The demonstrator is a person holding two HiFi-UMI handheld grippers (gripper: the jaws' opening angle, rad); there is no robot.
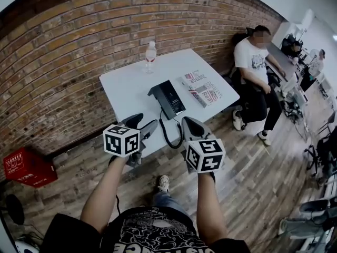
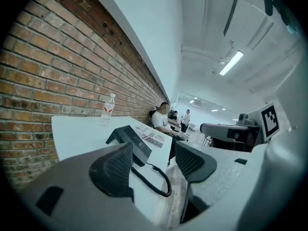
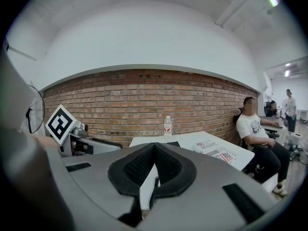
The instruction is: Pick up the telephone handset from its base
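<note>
A black telephone [image 1: 167, 99] with its handset on the base lies on the white table [image 1: 126, 83]; its coiled cord [image 1: 169, 135] hangs over the near edge. My left gripper [image 1: 143, 123] is held just short of that edge, near left of the phone, open with nothing between its pads. The left gripper view looks past its jaws [image 2: 153, 153] at the telephone [image 2: 132, 141] and the cord [image 2: 156, 177]. My right gripper [image 1: 190, 124] is beside it on the right, shut and empty, its pads [image 3: 139, 167] meeting in the right gripper view.
A clear water bottle [image 1: 150, 56] stands at the table's far edge by the brick wall [image 1: 63, 51]. A newspaper [image 1: 202, 88] lies right of the phone. A person sits on a chair [image 1: 255, 62] beyond the table's right end. A red crate [image 1: 27, 166] rests on the wooden floor at left.
</note>
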